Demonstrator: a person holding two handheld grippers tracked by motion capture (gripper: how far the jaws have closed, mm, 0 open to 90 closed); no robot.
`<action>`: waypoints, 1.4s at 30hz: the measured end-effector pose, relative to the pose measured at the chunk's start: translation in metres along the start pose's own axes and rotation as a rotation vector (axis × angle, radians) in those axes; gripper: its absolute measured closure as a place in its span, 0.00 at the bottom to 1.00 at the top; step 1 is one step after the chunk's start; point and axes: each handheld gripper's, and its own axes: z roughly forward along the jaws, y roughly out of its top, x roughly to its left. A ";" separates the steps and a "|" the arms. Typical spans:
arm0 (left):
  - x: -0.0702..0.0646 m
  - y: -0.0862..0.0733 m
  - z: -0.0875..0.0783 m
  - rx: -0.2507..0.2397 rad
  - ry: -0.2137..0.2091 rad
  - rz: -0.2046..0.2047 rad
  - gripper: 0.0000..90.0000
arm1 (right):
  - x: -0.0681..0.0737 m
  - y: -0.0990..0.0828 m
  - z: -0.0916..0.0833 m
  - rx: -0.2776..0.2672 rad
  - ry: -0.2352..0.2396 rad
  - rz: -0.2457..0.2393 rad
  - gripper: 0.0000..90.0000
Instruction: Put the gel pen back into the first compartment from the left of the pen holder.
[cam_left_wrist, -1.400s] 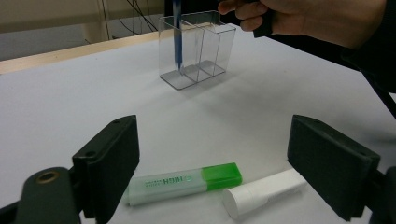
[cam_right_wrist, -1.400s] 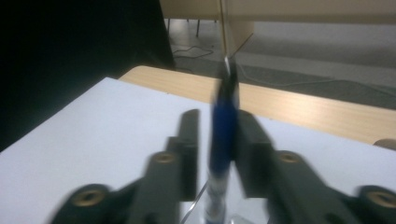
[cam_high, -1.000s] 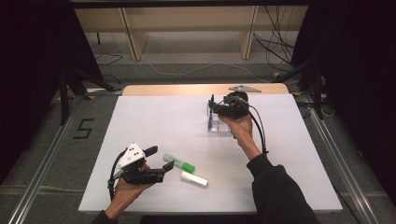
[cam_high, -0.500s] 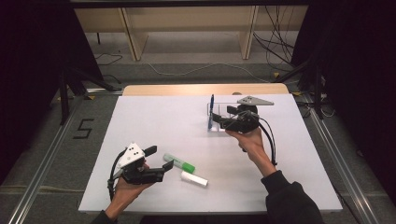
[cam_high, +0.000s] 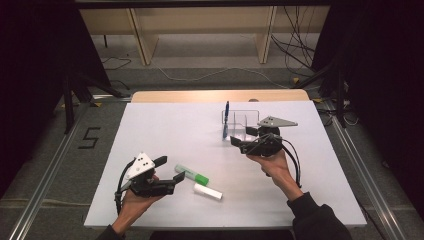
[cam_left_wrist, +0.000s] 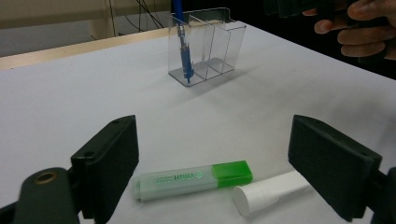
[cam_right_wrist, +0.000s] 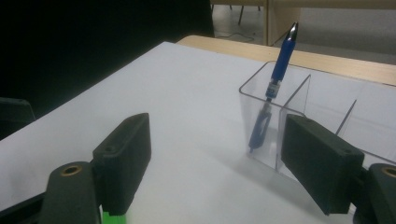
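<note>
A blue pen stands tilted in the left compartment of a clear divided holder at the table's far middle. My right gripper hovers just in front of the holder, open and empty; in the right gripper view the pen rises between its jaws. A green-capped highlighter and a white cylinder lie near the front. My left gripper is open just left of them, and the highlighter and the white cylinder lie between its jaws.
The white table has a wooden strip along its far edge. Metal rails run down both sides on the floor. A shelf frame and cables lie beyond the far edge.
My right gripper let go of the blue pen, left it standing in the holder, and drew back toward the person. The left gripper has stayed put.
</note>
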 end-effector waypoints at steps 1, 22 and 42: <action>0.000 0.000 0.000 -0.001 0.000 -0.001 0.17 | 0.000 -0.001 -0.001 -0.001 0.002 -0.001 0.28; 0.007 0.015 0.013 0.125 -0.023 0.072 0.17 | 0.007 -0.026 -0.022 0.009 0.043 -0.012 0.28; 0.015 0.039 0.042 0.322 -0.033 0.236 0.18 | 0.012 -0.052 -0.053 -0.010 0.064 -0.027 0.27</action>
